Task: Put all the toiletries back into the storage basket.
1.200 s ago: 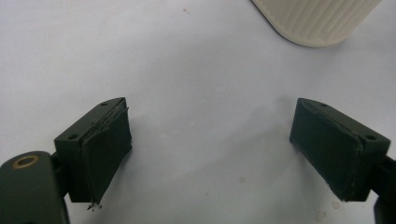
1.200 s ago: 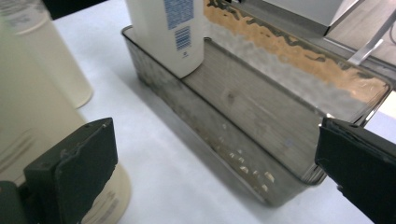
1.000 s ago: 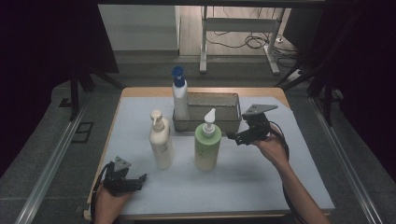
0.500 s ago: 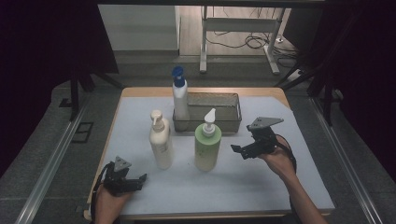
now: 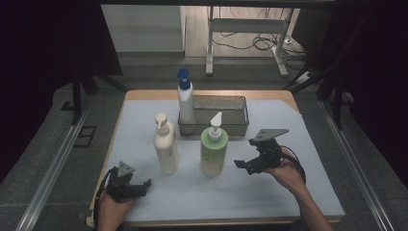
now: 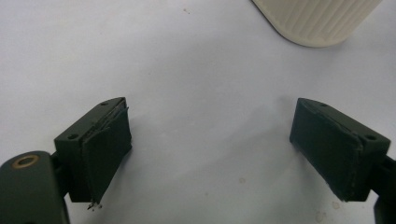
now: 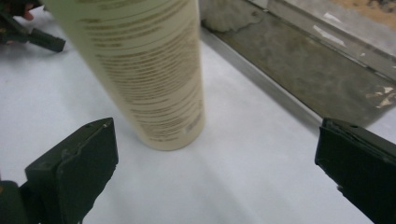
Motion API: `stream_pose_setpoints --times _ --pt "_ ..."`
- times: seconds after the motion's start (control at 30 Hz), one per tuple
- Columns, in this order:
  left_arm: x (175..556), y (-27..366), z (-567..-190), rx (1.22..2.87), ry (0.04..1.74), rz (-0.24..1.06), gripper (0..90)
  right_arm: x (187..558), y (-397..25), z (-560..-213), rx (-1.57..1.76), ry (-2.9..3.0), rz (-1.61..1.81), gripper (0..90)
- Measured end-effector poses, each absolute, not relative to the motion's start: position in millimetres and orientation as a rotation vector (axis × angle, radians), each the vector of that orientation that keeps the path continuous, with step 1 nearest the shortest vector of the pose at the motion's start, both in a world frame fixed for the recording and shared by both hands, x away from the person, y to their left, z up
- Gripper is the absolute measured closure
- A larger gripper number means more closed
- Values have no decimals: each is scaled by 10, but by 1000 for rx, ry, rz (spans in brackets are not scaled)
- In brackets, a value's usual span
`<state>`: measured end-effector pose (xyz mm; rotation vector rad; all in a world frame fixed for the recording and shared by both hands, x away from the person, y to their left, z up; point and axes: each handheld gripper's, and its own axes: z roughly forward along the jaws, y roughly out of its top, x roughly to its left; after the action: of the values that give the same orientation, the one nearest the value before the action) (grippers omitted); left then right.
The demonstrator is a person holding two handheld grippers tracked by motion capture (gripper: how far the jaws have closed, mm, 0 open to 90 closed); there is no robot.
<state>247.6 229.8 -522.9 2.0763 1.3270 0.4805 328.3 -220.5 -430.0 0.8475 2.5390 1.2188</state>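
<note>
- Right gripper [image 5: 246, 164]: jaws spread wide, nothing between them, held just above the tabletop [image 5: 288, 192] on the right side of the green pump bottle [image 5: 213, 153].
- Green pump bottle: upright, long axis vertical, white pump on top. It lies just off the right gripper's jaw tips, close but apart; in the right gripper view its base [image 7: 154, 84] sits toward the left jaw rather than centred in the gap.
- Judgement: the coming move turns on sliding the open jaws sideways onto the bottle's body, across its vertical axis. The right hand is far nearer than the left.
- Left gripper [image 5: 129, 187]: jaws open and empty, low on the tabletop, in front and to the left of the green bottle.
- Cream pump bottle [image 5: 166, 147]: upright, just left of the green bottle.
- Wire basket [image 5: 238, 118]: behind the green bottle, blue-capped bottle [image 5: 185, 101] at its left end.
</note>
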Motion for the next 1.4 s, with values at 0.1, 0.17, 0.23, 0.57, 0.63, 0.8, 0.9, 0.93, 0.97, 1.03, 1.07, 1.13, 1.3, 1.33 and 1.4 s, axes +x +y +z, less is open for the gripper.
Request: stream_pose_setpoints --times 0.1,0.17,0.23,0.57,0.63,0.8,0.9,0.93,0.97,1.03,1.07,1.13,1.3,1.33,1.4 --pt "2478 2301 -5228 2080 1322 483 121 3239 -2150 -4297 831 2549 1224 0" --pt "2478 2301 -5228 2079 1323 483 122 3225 -2105 -4296 827 2569 1226 4" --pt "2478 2301 -5228 2079 1323 483 122 3209 -2064 -4296 820 2579 1229 4" --pt "2478 2300 -5229 2078 1324 483 122 3166 -1838 -4289 755 2614 1257 5" --pt "2478 2299 -5230 2075 1324 483 121 3173 -1792 -4276 743 2614 1262 14" --pt "2478 2298 -5230 2074 1325 483 121 3199 -1711 -4251 733 2591 1286 40" --pt "2478 2299 -5230 2075 1325 483 121 3231 -1658 -4249 736 2576 1298 43" --pt "2479 2299 -5230 2075 1325 483 122 3241 -1642 -4249 738 2571 1305 43" --pt "2478 2299 -5230 2075 1325 483 122 3253 -1626 -4248 739 2566 1307 44" --pt "2479 2299 -5230 2075 1325 483 122 3274 -1593 -4247 741 2552 1317 46" --pt "2479 2299 -5230 2074 1325 483 121 3287 -1575 -4247 741 2549 1323 47" --pt "2479 2299 -5230 2075 1325 483 122 3313 -1531 -4251 739 2538 1327 53" --pt "2479 2299 -5230 2075 1325 483 121 3343 -1442 -4269 733 2526 1345 68" --pt "2479 2299 -5229 2076 1325 483 122 3345 -1429 -4273 731 2524 1346 70" --pt "2479 2299 -5230 2075 1325 483 121 3350 -1395 -4281 728 2511 1339 84"
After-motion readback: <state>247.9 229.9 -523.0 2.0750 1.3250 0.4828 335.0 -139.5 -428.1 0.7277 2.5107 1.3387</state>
